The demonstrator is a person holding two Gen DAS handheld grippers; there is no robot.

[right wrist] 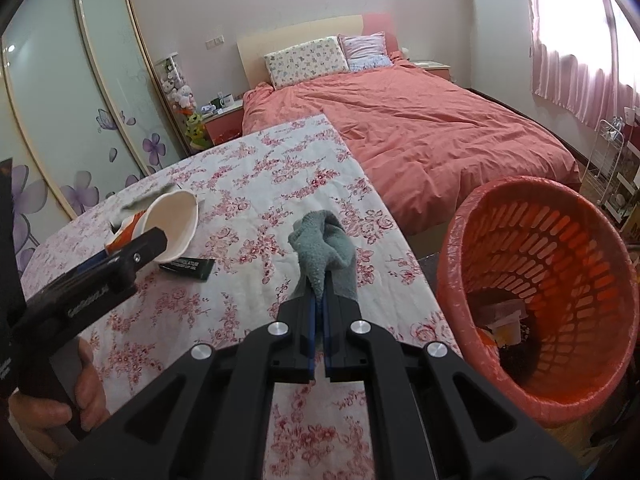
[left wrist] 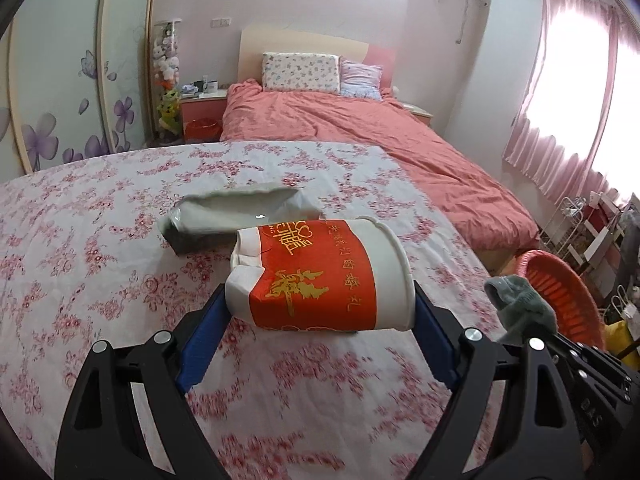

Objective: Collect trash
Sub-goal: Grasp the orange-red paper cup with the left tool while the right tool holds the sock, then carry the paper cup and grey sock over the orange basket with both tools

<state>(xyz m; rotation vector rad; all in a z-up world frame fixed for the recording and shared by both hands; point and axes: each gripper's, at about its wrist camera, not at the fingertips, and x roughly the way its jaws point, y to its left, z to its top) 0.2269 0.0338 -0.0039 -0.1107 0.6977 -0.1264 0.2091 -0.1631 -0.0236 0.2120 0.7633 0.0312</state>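
A red and white paper cup [left wrist: 316, 276] lies sideways between the blue pads of my left gripper [left wrist: 320, 294], which is shut on it base to rim, just above the flowered tablecloth [left wrist: 100, 240]. From the right wrist view the cup [right wrist: 172, 220] shows its open mouth behind one left finger [right wrist: 136, 254]. My right gripper [right wrist: 320, 284] is shut on a grey-green cloth [right wrist: 324, 248], held over the table near its right edge. The cloth [left wrist: 520, 304] also appears at the right of the left wrist view. A grey foil packet [left wrist: 232, 216] lies behind the cup.
A red plastic basket [right wrist: 568, 248] with a liner and some trash in it stands just off the table's right edge. A small black box [right wrist: 188, 268] lies on the cloth by the cup. A bed with a pink cover [right wrist: 440, 132] is beyond. A hand [right wrist: 84, 392] holds the left gripper.
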